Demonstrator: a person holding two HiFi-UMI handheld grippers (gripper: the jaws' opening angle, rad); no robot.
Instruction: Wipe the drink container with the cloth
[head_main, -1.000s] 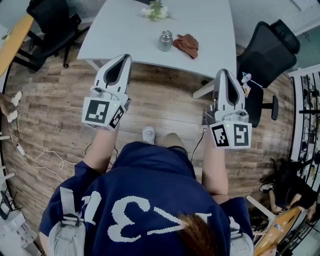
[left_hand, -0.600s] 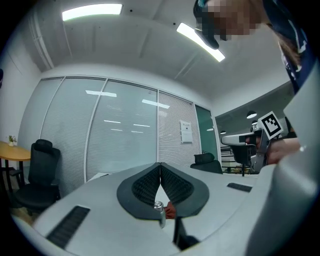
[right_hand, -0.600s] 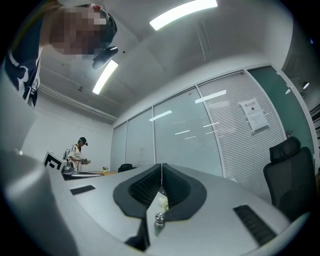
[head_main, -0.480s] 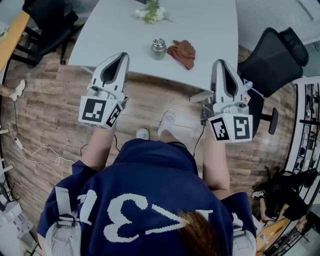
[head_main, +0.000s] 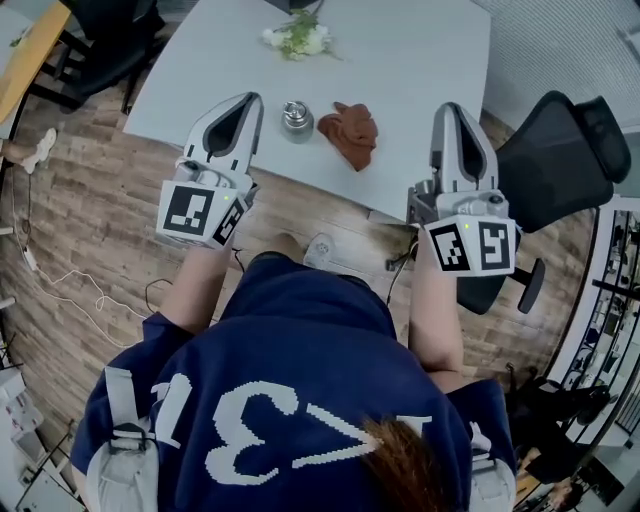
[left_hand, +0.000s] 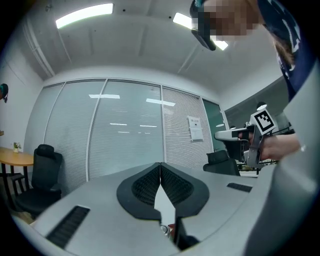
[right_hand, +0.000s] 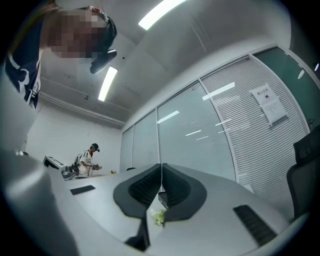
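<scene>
Jaws on both grippers are closed on nothing; the left gripper (head_main: 248, 100) reaches over the worktop's (head_main: 420, 60) near edge; the drink container (head_main: 296, 119) stands upright just beside its tip, toward the middle; the cloth (head_main: 350, 134) lies crumpled between container and right gripper (head_main: 452, 108); flowers (head_main: 297, 38) sit further back; a chair (head_main: 570, 150) crowds the right side.

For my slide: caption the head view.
Left gripper and right gripper, both shut, near table with drink container and cloth.
</scene>
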